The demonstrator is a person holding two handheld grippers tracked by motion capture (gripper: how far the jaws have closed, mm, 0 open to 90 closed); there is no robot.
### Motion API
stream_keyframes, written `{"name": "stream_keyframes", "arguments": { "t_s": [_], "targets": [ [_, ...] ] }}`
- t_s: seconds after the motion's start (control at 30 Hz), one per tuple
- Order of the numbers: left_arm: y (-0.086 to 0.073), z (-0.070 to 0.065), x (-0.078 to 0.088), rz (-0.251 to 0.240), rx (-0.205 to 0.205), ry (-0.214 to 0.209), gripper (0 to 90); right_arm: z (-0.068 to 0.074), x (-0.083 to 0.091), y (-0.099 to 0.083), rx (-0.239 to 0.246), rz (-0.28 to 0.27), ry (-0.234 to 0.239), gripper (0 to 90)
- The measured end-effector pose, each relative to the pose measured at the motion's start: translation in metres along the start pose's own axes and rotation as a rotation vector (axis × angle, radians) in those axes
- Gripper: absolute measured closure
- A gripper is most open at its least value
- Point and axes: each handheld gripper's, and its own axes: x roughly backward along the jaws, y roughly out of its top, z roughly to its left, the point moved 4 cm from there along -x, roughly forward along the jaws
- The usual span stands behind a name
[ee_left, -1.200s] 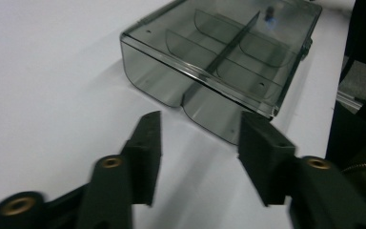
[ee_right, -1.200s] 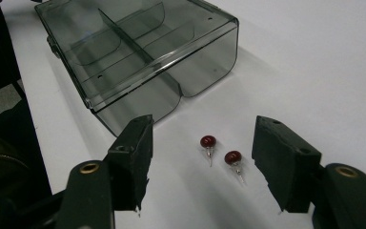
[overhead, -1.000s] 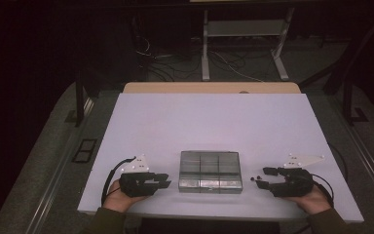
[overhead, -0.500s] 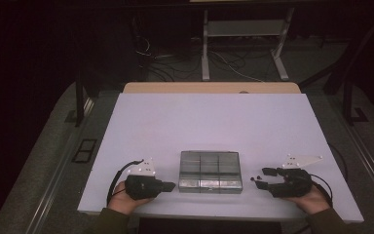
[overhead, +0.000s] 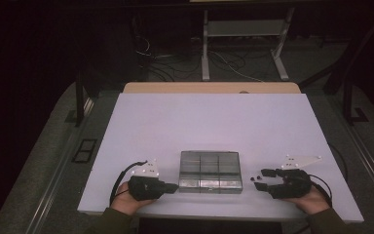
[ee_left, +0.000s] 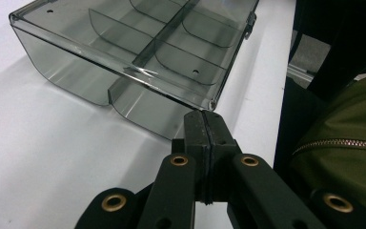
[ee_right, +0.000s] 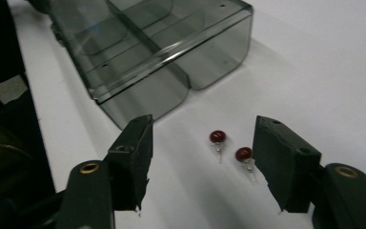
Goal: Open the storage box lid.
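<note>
Earrings (ee_right: 230,148), two little red-ball studs, lie side by side on the white table (overhead: 214,122) at lower centre of the right gripper view, right between that gripper's jaws. The right gripper (ee_right: 202,162) stands open around them, pads not touching either one. In the high view it sits at the lower right (overhead: 264,178), just beside the smoky clear organizer box (overhead: 209,170) with its little compartments, which is at lower centre near the front edge of the table.

Left gripper (overhead: 174,185) is at the lower left of the high view, tip touching or nearly touching the box's near left corner. In the left gripper view its jaws are pressed flat together (ee_left: 204,125) with nothing between them, pointing at the box corner (ee_left: 138,62). An olive sleeve with a zipper (ee_left: 348,148) shows at the right edge there.
</note>
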Motion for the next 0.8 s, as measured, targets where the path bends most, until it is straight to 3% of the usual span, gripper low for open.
{"name": "stream_keyframes", "arguments": {
  "t_s": [0.53, 0.67, 0.8],
  "targets": [
    [0.0, 0.0, 0.0, -0.001, 0.01, -0.007, 89.1, 0.025, -0.009, 0.006, 0.078, 0.034, 0.123, 81.3],
    [0.0, 0.0, 0.0, -0.001, 0.01, -0.007, 89.1, 0.029, -0.011, 0.008, 0.086, 0.027, 0.157, 87.8],
    [0.0, 0.0, 0.0, 0.001, 0.011, -0.008, 89.1, 0.031, -0.013, 0.008, 0.096, 0.04, 0.175, 89.0]
  ]
}}
